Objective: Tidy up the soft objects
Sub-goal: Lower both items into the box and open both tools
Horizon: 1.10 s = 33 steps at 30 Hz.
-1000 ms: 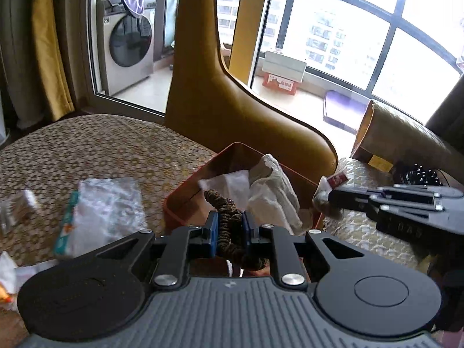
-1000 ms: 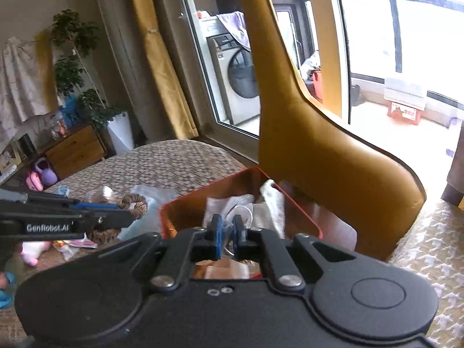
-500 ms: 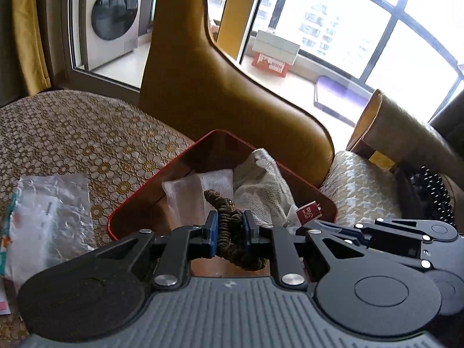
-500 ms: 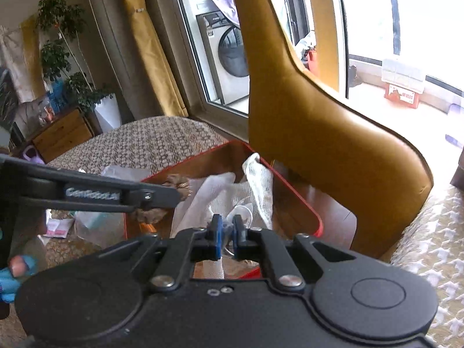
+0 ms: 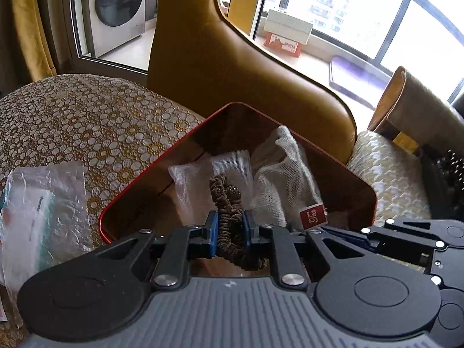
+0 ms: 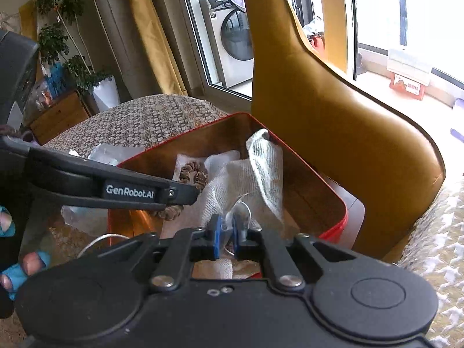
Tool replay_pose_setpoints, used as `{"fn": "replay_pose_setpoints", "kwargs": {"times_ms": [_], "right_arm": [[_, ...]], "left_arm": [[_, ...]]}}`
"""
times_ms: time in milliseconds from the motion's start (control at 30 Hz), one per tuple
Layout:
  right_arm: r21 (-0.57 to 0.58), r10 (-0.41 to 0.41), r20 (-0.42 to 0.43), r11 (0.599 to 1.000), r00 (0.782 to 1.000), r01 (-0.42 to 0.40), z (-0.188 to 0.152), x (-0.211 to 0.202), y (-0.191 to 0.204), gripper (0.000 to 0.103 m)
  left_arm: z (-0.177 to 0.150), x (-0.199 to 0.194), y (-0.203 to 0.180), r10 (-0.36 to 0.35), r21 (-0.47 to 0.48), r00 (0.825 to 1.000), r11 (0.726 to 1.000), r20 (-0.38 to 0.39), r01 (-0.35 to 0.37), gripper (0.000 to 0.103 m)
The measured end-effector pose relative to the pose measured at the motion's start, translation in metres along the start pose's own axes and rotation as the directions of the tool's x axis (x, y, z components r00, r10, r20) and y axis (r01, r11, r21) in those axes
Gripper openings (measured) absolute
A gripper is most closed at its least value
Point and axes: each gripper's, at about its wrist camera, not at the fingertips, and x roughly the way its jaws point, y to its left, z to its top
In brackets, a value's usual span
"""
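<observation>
Red tin (image 5: 150, 174) holding white mesh cloths (image 5: 285, 179), brown scrunchie (image 5: 229, 203) above it

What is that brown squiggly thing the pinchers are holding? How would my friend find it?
Look for the red-rimmed metal box in front of the big mustard leather chair back. Over it, the left gripper pinches a brown ruffled fabric hair scrunchie. It is dark and crinkly, while the white mesh cloths behind it are pale and flat.
</observation>
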Motion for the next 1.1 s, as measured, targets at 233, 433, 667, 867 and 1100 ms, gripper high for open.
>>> {"fn": "replay_pose_setpoints", "kwargs": {"times_ms": [233,433,667,867,1100], "right_arm": [[-0.024,-0.010,-0.010,1.000,1.000,0.010,-0.003,-0.002,0.003,0.015],[-0.030,-0.022,-0.011,0.999,1.000,0.022,-0.003,-0.005,0.005,0.022],[-0.045,-0.016,0.001,0.999,1.000,0.016,-0.001,-0.015,0.008,0.035],[-0.038,-0.016,0.026,0.999,1.000,0.017,-0.001,-0.036,0.011,0.046],[-0.046,0.000,0.070,0.999,0.998,0.004,-0.003,-0.073,0.026,0.054]], "left_arm": [[-0.005,0.002,-0.003,0.037,0.024,0.999,0.999,-0.009,-0.037,0.025],[-0.007,-0.008,-0.006,0.059,0.030,0.998,0.998,0.027,-0.060,0.071],[-0.005,-0.031,-0.004,0.065,0.018,0.996,0.998,0.067,-0.067,0.071],[-0.010,-0.064,-0.001,0.079,-0.002,0.991,0.997,0.105,-0.079,0.071],[-0.027,-0.118,-0.004,0.098,-0.005,0.981,0.995,0.166,-0.098,0.071]]}}
